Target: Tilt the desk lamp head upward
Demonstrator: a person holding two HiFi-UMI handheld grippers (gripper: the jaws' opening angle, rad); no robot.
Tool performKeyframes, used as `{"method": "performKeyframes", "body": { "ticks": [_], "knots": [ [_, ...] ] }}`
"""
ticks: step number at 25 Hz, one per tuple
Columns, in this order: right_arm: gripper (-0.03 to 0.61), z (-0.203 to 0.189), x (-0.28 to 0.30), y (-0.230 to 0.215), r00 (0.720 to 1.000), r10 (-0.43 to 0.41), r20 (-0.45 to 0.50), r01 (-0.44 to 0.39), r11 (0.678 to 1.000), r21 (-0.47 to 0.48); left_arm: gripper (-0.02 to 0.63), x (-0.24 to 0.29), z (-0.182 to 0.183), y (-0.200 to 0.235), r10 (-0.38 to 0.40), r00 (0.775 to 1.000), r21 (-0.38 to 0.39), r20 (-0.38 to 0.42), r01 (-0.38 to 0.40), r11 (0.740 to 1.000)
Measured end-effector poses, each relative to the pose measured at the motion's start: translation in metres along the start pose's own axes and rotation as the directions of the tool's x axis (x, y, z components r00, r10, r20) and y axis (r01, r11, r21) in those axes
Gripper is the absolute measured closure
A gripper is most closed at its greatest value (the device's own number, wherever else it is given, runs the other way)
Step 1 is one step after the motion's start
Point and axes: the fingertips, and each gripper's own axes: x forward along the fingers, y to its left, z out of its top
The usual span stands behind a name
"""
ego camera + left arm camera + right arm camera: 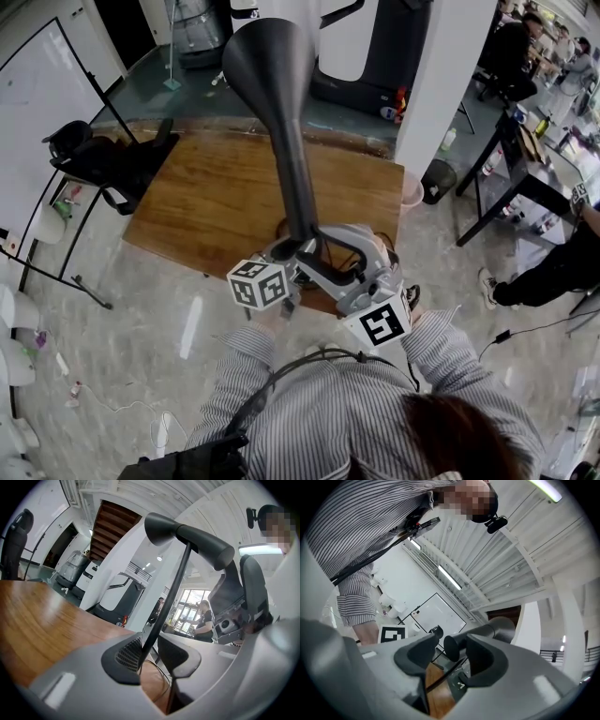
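A black desk lamp stands on the wooden table (216,197), and its cone-shaped head (267,66) rises toward me. Seen from the left gripper, the lamp head (187,536) sits on top of a thin pole (164,606). My left gripper (149,651) is open around that pole, which lies against the left pad with a gap to the right pad. My right gripper (451,656) is shut on the narrow rear end of the lamp head (454,646). From above, both grippers meet at the lamp's neck: left gripper (281,261), right gripper (330,264).
A black chair (103,159) stands at the table's left end beside a whiteboard (37,122). A white column (441,84) rises behind the table on the right. People sit at desks on the far right (553,272). A thin cable (161,679) lies on the table.
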Motion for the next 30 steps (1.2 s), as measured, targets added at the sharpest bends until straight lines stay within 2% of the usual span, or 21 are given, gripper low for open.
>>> {"method": "performKeyframes", "body": {
  "ticks": [9,14,18,22,24,25,26,28,29,30],
  "knots": [
    [0.382,-0.002,0.0,-0.001,0.999,-0.024,0.021,0.024,0.999,0.034,0.514,0.0,0.001,-0.001,0.006,1.0,0.011,-0.005,-0.006,1.0],
    [0.381,-0.001,-0.002,-0.002,1.0,0.004,-0.01,-0.004,1.0,0.02,0.511,0.0,0.001,-0.001,0.001,1.0,0.003,0.005,-0.001,1.0],
    [0.382,0.001,-0.007,-0.002,1.0,0.013,-0.008,-0.013,0.995,0.101,0.503,-0.002,0.002,0.0,0.027,0.999,-0.007,0.03,-0.027,1.0],
    [0.382,0.001,-0.019,-0.01,1.0,-0.028,0.006,0.026,0.974,0.224,0.512,-0.009,0.009,-0.004,0.036,0.998,-0.001,0.056,-0.036,0.999],
    [0.382,-0.005,-0.025,-0.017,0.998,-0.063,-0.004,0.06,0.935,0.351,0.526,-0.018,0.017,-0.007,0.05,0.995,0.018,0.091,-0.052,0.999],
    [0.382,-0.011,-0.028,-0.021,0.996,-0.088,-0.012,0.084,0.895,0.438,0.528,-0.023,0.02,-0.009,0.064,0.992,0.033,0.109,-0.068,0.997],
    [0.382,-0.02,-0.031,-0.023,0.993,-0.112,-0.028,0.11,0.84,0.531,0.54,-0.029,0.022,-0.012,0.082,0.988,0.05,0.127,-0.089,0.995],
    [0.382,-0.047,-0.034,-0.016,0.987,-0.123,-0.103,0.16,0.708,0.688,0.562,-0.037,0.02,-0.018,0.122,0.982,0.08,0.147,-0.135,0.988],
    [0.382,-0.062,-0.036,-0.007,0.982,-0.106,-0.154,0.186,0.659,0.729,0.569,-0.038,0.017,-0.022,0.141,0.98,0.091,0.143,-0.155,0.984],
    [0.382,-0.076,-0.037,0.002,0.976,-0.081,-0.204,0.208,0.632,0.747,0.574,-0.039,0.012,-0.025,0.158,0.978,0.099,0.134,-0.172,0.98]
  ]
}}
